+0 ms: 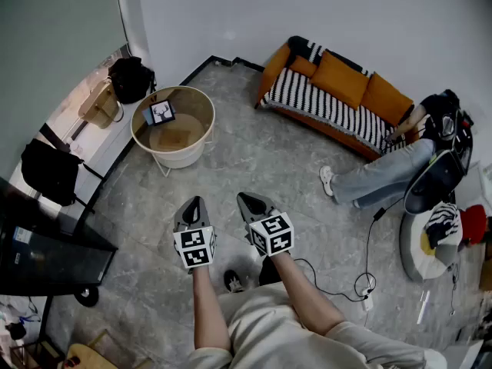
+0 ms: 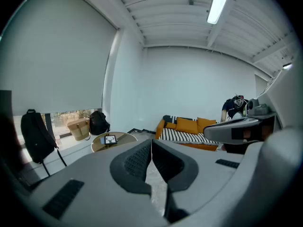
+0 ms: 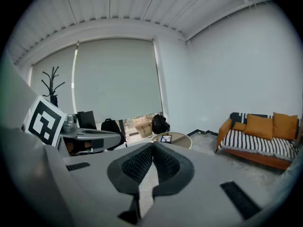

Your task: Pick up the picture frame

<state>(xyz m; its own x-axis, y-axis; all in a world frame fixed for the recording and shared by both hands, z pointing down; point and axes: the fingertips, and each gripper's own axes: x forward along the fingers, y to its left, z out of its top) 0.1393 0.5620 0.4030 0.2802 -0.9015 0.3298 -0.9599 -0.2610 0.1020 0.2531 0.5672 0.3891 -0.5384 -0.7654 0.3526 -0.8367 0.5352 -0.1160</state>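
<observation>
A small dark picture frame (image 1: pixel 161 112) with a white print stands near the far left rim of a round beige table (image 1: pixel 201 102). It also shows small in the left gripper view, picture frame (image 2: pixel 110 139), and in the right gripper view, picture frame (image 3: pixel 165 138). My left gripper (image 1: pixel 191 204) and right gripper (image 1: pixel 247 200) hang side by side over the grey floor, well short of the table. Both have their jaws together with nothing between them, left gripper (image 2: pixel 151 142), right gripper (image 3: pixel 153 145).
An orange sofa (image 1: pixel 338 91) with a striped throw lines the far wall. A seated person's legs (image 1: pixel 377 177) stretch out at the right. Black bags (image 1: pixel 131 78) and a backpack (image 1: pixel 48 171) sit by the window at left. A cable (image 1: pixel 361 275) runs on the floor.
</observation>
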